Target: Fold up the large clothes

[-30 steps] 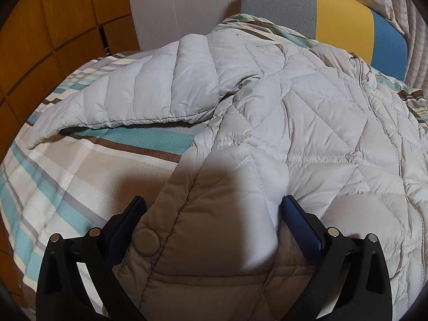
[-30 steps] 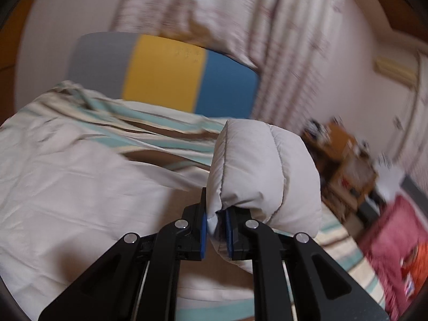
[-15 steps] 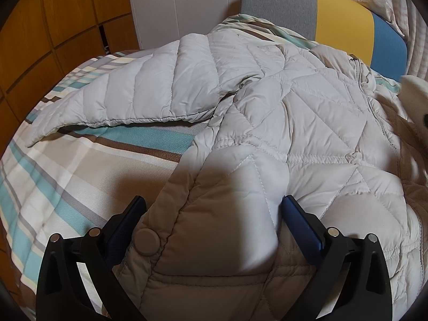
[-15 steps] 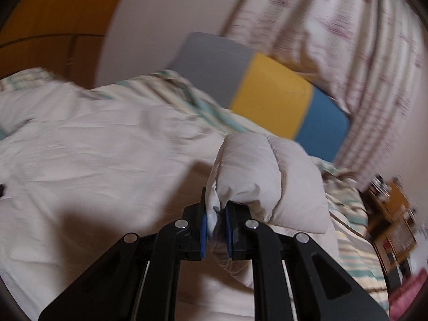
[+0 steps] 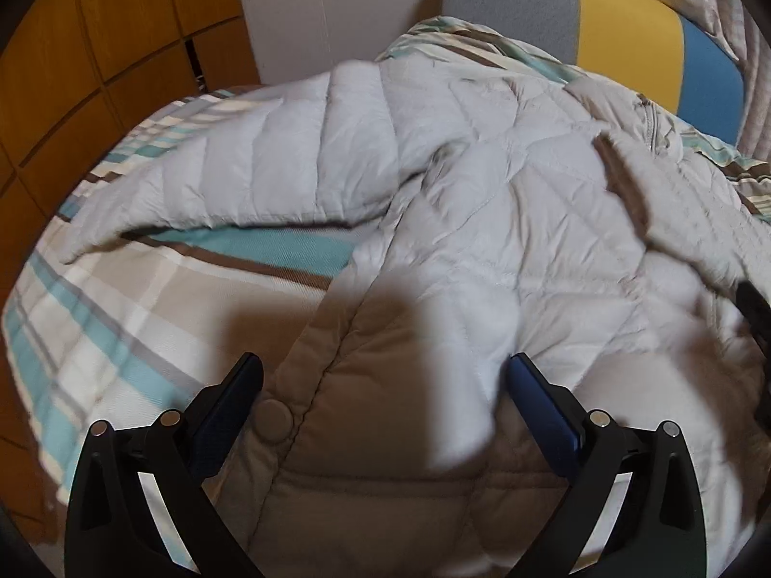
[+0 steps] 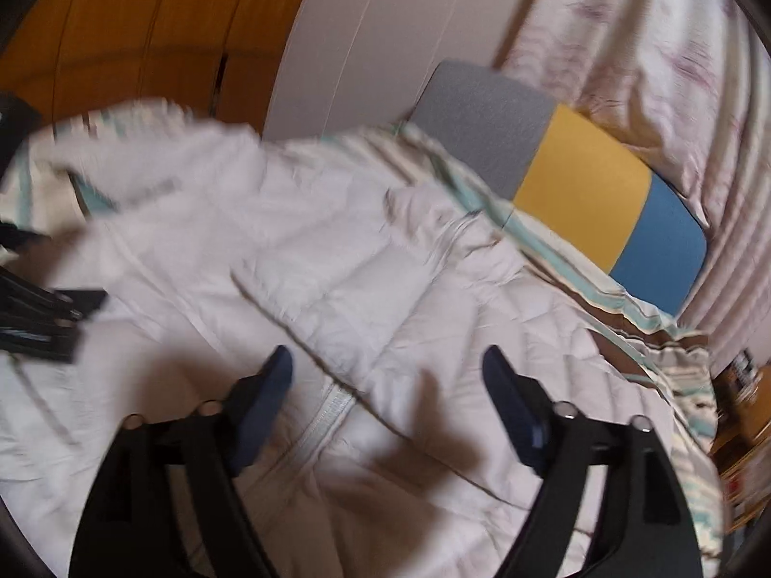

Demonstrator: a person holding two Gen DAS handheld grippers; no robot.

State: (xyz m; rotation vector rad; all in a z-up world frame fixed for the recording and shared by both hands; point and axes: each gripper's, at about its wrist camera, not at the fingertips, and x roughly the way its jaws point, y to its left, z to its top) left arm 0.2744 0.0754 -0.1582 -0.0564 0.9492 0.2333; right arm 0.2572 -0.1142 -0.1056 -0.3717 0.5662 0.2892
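Spreading wide at the bottom of the right wrist view, our right tool (image 6: pixel 385 366) is opening its jaws, and nothing is pinched between its blue pads; a moment ago those same pads were clamped on a puffy sleeve end, so we have just let the sleeve go. Beneath the tool lies the pale quilted down jacket (image 6: pixel 299 260), its zipper running up between the fingers, and the released sleeve (image 5: pixel 674 221) now rests slanting across the jacket's chest, where a second ago the front was bare. At the bottom of the left wrist view our left tool (image 5: pixel 385 380) sits with its jaws wide apart, straddling the jacket's lower hem by a round snap button (image 5: pixel 272 421); the pads flank the fabric, but we cannot tell whether they press on it, and this tool has not shifted. Further out, the other sleeve (image 5: pixel 231 183) is stretched away to the left over the striped bedspread (image 5: pixel 120 298), not yet folded in. Beyond the collar stands the grey, yellow and blue headboard (image 6: pixel 578 178), with curtains (image 6: pixel 650 48) behind. We judge the first sleeve fold done: one arm is laid over the body, and the outstretched sleeve looks like the next piece to bring across before the body itself gets folded.
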